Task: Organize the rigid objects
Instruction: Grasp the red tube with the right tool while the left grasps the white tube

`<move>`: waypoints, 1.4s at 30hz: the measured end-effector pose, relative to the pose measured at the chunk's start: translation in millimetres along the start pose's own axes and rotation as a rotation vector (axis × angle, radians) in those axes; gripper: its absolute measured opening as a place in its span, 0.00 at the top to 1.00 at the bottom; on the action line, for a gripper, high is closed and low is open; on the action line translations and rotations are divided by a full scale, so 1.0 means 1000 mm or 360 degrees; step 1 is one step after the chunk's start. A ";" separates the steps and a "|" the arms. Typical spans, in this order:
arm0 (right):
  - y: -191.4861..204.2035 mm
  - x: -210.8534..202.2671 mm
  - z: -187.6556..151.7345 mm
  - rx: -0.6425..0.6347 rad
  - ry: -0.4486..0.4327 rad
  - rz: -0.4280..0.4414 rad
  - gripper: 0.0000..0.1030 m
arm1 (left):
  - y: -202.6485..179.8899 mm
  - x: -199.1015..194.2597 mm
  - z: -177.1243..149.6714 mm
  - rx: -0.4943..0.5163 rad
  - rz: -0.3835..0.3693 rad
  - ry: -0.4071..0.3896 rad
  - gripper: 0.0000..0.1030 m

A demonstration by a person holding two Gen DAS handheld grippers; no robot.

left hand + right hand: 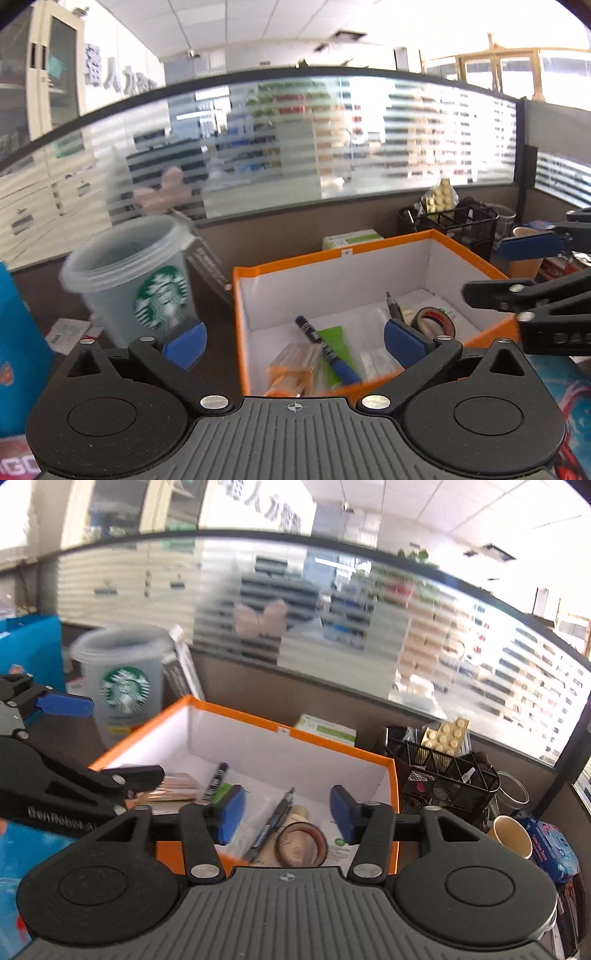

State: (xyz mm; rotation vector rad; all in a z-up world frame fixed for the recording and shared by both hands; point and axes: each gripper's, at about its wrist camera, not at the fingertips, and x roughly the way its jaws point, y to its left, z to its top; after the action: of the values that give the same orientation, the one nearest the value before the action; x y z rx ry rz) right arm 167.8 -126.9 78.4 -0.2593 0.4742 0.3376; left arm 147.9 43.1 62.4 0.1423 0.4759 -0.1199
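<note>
An orange box (295, 264) with a white inside stands on the desk; it also shows in the right wrist view (395, 786). In it lie a blue marker (325, 349), a green tube (334, 339), an orange-clear case (291, 373), a pen (271, 823) and a tape roll (301, 843). My left gripper (293, 343) is open and empty, above the box's near left corner. My right gripper (286, 814) is open and empty over the box's near edge. A translucent Starbucks cup (144, 277) stands left of the box.
A black mesh organiser (443, 775) with a tan brick plate stands right of the box, with a paper cup (511, 834) and a blue packet (554, 843) beside it. A blue bag (18, 347) is at the far left. A frosted glass partition runs behind.
</note>
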 end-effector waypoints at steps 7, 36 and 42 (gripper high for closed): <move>0.006 -0.035 -0.050 0.0081 -0.0075 0.0033 0.27 | 0.035 -0.034 -0.049 -0.0064 0.0069 -0.0009 0.00; 0.044 0.037 -0.129 0.0229 0.0158 0.0130 0.75 | 0.022 0.013 -0.130 -0.0126 -0.0079 0.0279 0.31; 0.044 0.031 -0.132 0.0212 0.0155 0.0124 0.82 | 0.013 0.006 -0.130 -0.0119 -0.0114 0.0252 0.77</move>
State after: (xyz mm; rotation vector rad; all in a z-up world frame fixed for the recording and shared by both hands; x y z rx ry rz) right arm 124.6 -120.5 -57.4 -0.1283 0.6016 0.3686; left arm 96.5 76.8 -53.4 0.0613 0.6431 -0.1615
